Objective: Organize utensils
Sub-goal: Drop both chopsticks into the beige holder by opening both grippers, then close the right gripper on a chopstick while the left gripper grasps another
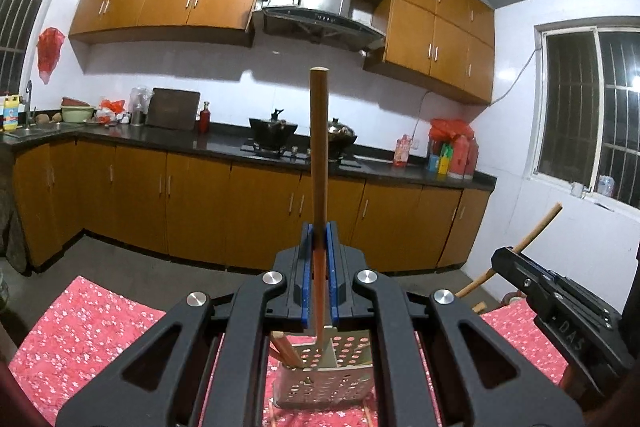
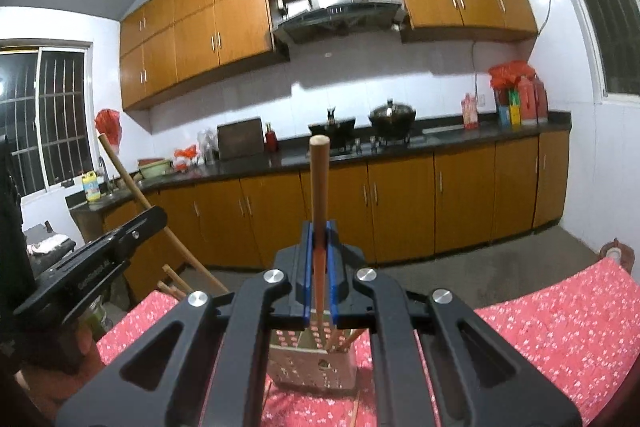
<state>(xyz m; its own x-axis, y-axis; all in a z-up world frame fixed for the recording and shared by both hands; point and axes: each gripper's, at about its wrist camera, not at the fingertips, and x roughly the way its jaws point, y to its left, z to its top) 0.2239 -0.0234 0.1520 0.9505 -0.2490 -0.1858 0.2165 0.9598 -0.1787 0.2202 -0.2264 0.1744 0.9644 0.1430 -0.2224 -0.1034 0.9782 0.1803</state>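
Standing nearest, on the red floral cloth [image 1: 100,323], the perforated utensil holder [image 1: 324,379] is already keeping a few sticks. Just above it, the left gripper [image 1: 319,247] is clamping a wooden-handled utensil [image 1: 319,131] upright, and the right gripper [image 2: 319,247] is pinching a second wooden utensil [image 2: 319,183] likewise. Both look light, stiff and smooth, so gripping mid-handle should be steadying them. Farther off, the kitchen counter [image 1: 224,145] is running wall to wall.
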